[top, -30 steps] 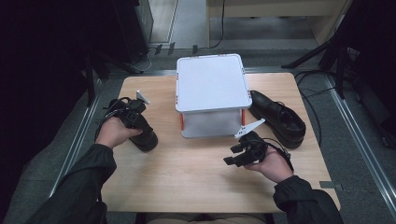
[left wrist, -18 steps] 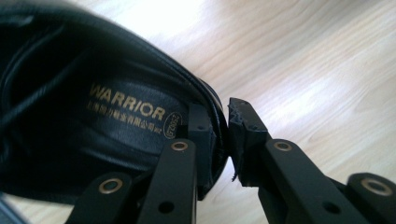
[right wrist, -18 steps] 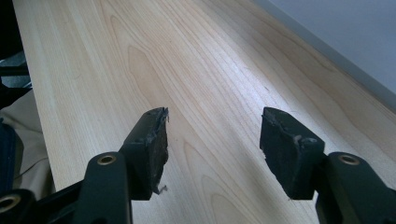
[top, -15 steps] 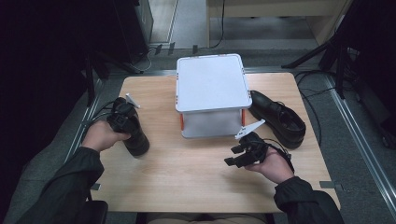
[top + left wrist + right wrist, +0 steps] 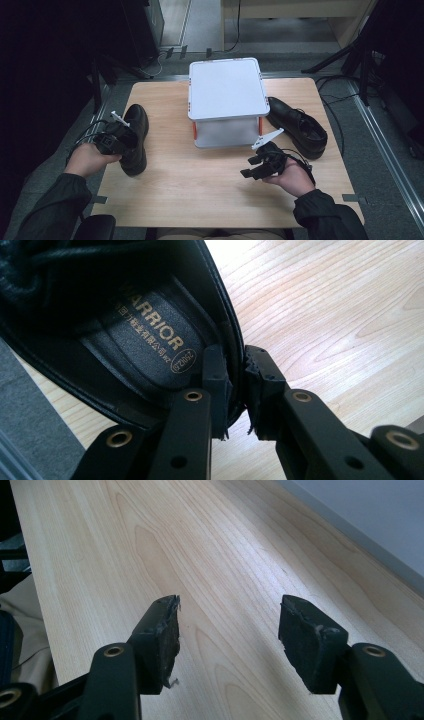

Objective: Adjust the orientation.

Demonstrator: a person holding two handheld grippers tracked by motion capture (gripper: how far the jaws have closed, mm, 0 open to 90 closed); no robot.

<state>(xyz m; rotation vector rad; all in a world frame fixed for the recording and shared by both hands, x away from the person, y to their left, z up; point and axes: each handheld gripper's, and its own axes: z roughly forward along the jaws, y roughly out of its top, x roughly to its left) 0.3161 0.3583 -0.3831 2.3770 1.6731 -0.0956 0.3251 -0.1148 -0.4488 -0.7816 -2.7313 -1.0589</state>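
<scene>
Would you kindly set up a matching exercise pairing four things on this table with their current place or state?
Things:
1. left tongs
2. right tongs
3. white box
4. right-hand shoe

States:
A. lies on the table to the right of the box
B. open above bare wood
C. clamped on the rim of the left shoe
D. stands at the middle of the table's far side

Pairs: 1-C, 2-B, 3-D, 4-A
</scene>
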